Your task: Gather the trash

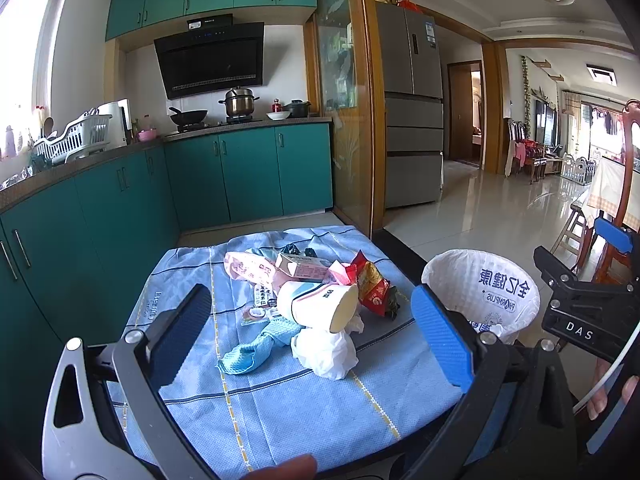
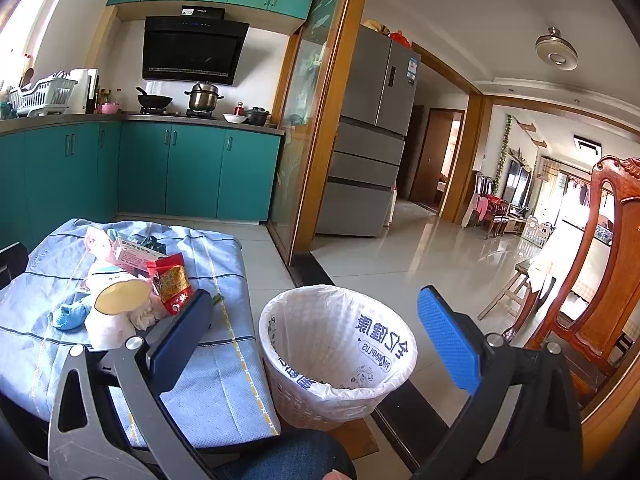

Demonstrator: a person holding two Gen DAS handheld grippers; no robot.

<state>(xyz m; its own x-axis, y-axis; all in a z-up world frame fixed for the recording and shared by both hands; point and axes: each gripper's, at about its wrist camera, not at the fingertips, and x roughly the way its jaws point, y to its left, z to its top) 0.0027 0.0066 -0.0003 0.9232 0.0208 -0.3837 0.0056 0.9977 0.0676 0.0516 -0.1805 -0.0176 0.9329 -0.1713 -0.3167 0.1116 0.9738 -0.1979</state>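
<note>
A heap of trash lies on a blue cloth-covered table: a tipped paper cup, a crumpled white tissue, a red snack wrapper, a pink carton, a pink packet and a light blue rag. A white-lined trash bin stands on the floor right of the table. My left gripper is open and empty, just short of the heap. My right gripper is open and empty above the bin's near side; the cup lies to its left.
Teal kitchen cabinets and a counter with a stove run behind the table. A grey fridge stands past a wooden door frame. A wooden chair is at the right. My knee shows below the bin.
</note>
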